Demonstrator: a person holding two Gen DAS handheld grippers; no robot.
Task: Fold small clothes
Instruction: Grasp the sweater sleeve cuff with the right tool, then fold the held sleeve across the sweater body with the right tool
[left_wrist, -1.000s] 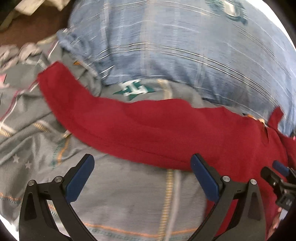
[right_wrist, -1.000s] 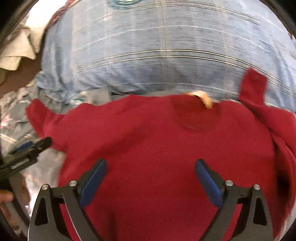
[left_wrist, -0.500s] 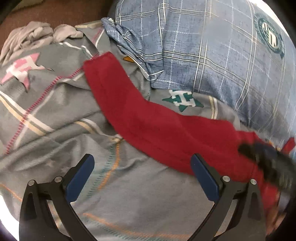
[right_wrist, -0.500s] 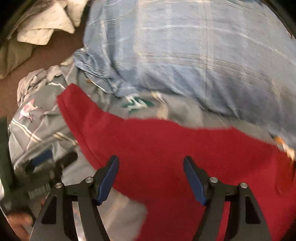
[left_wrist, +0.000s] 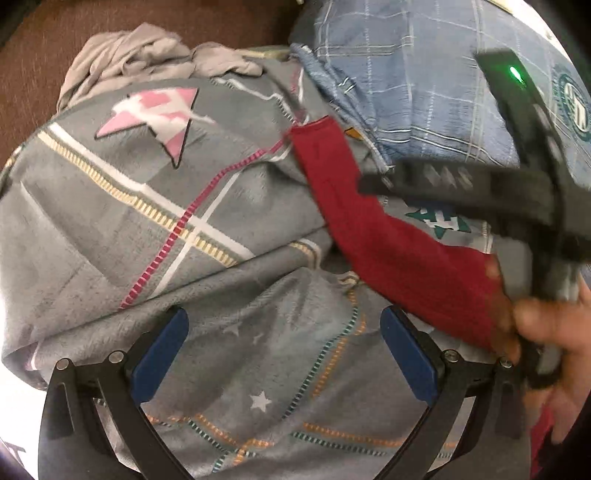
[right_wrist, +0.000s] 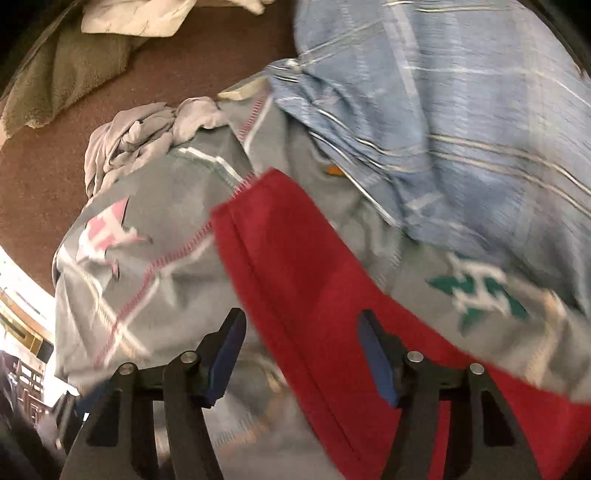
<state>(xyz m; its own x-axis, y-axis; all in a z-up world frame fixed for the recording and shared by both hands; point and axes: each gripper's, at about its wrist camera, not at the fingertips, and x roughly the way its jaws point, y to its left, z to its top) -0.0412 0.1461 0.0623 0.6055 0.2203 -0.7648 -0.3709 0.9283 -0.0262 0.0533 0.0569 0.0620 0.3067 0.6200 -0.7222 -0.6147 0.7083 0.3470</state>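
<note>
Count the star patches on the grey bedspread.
2 large ones: a pink star patch at upper left and a green star patch beside the red garment. More may lie hidden under cloth.

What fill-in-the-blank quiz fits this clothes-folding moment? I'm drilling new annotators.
1. The red garment lies on a ____ blanket with stitched lines.
2. The star patch on the grey blanket is white and ____.
3. The left gripper has ____ between its blue pads.
4. The plaid cloth behind the red garment is ____.

Missing words: grey; pink; nothing; blue
</note>
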